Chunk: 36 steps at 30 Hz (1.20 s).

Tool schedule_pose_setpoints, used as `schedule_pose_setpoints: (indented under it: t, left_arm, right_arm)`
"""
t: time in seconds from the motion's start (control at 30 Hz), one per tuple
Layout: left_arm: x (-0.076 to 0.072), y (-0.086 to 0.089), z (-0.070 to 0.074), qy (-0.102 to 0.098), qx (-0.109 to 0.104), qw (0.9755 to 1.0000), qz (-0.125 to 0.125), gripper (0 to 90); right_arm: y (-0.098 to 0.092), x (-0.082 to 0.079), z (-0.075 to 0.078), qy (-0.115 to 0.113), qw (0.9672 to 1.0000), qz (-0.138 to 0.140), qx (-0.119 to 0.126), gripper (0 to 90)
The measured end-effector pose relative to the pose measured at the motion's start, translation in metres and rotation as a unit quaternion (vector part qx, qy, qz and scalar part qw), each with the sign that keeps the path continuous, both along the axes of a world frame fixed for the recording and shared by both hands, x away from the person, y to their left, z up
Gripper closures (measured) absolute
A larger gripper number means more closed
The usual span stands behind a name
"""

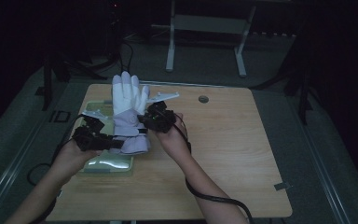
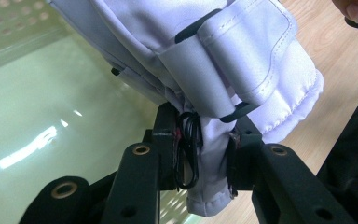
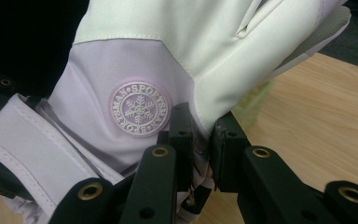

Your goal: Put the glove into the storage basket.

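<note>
I have the white and lilac ski glove [image 1: 129, 116] lifted clear of the table [image 1: 223, 140], fingers pointing away from me, hanging over the edge of the pale green tray [image 1: 106, 166] that sits at the left of the tabletop. My left hand-held gripper [image 2: 200, 154] is clenched on the cuff end; in the left gripper view its jaws pinch a bunched fold of the lilac fabric together with a thin black cord, just below the wrist strap [image 2: 242, 60]. My right hand-held gripper [image 3: 200, 135] is clamped on the edge of the glove's body just beside the round snowflake badge [image 3: 140, 108], with a thin fold of shell between its jaws. I judge the glove to be light, padded and soft: it keeps some shape from its lining but sags wherever I do not support it, and the fingers will flop if I tilt it. The shell looks smooth and a little slick, so a shallow pinch on a single layer could creep out. The better holds are the stitched places: the hemmed cuff, the strap, the seam by the badge, where the fabric is doubled and gives the pads something to bite. Nothing here is fragile, but the cord caught in my left jaws could snag when I let go.
</note>
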<state>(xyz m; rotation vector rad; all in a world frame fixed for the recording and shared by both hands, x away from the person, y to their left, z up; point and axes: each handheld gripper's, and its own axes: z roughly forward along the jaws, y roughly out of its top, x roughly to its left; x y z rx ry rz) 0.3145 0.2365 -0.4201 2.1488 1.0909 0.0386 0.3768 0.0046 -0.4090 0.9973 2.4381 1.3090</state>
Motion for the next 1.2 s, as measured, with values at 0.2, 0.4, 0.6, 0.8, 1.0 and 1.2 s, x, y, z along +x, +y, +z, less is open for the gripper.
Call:
schedule_pose_setpoints:
  t: [0.2, 0.4, 0.6, 0.8, 1.0, 1.2]
  left_arm:
    - [-0.002, 0.028, -0.006, 0.006, 0.003, 1.0, 0.007, 70.5]
    - [-0.005, 0.053, -0.013, 0.019, 0.006, 0.9996, 0.018, 70.5]
    - [-0.007, 0.074, -0.019, 0.038, 0.008, 0.9989, 0.026, 70.5]
    - [0.0, 0.076, -0.048, 0.073, 0.018, 0.9965, 0.037, 70.4]
    - [0.005, 0.074, -0.072, 0.104, 0.034, 0.9931, 0.041, 70.2]
    - [0.008, 0.069, -0.085, 0.13, 0.077, 0.9877, 0.042, 69.9]
  right_arm:
    - [0.027, 0.0, -0.006, 0.008, 0.9999, 0.007, 0.006, 80.6]
    - [0.054, 0.001, -0.015, 0.02, 0.9997, 0.017, 0.001, 80.7]
    - [0.075, 0.003, -0.023, 0.033, 0.999, 0.03, 0.003, 80.7]
    - [0.088, 0.008, -0.051, 0.062, 0.9976, 0.026, -0.014, 80.7]
    - [0.093, 0.012, -0.078, 0.087, 0.995, 0.02, -0.045, 80.7]
    - [0.105, 0.01, -0.096, 0.097, 0.9905, 0.029, -0.093, 80.7]
